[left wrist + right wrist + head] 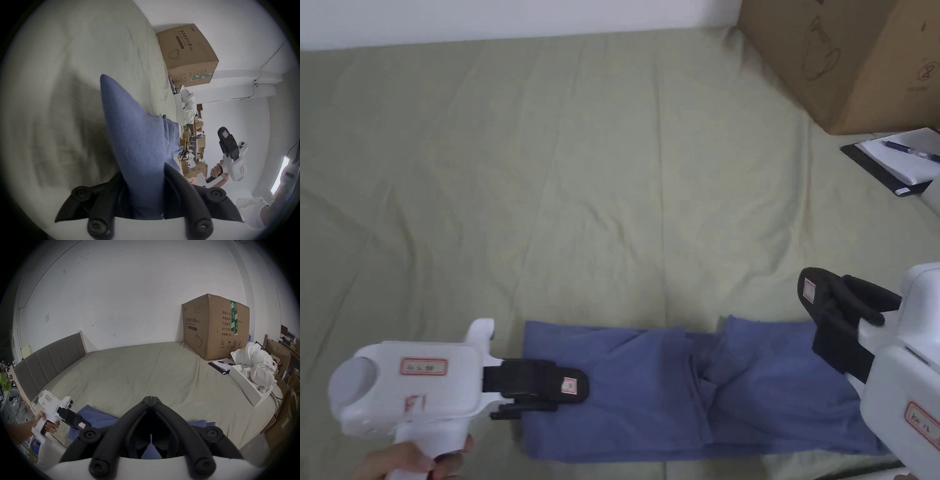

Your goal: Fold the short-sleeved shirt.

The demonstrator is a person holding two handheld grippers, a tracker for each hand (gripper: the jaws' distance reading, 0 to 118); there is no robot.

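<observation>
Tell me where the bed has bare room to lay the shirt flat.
The sheet lies bare from the shirt up to the wall. The far right corner is crowded: cardboard box, notebook with pen.

The shirt is blue and made of soft cloth. It lies on the green sheet of the bed, near the front edge, folded into a long band from left to right. The middle has wrinkles. Its left end is lifted up in a point.
</observation>
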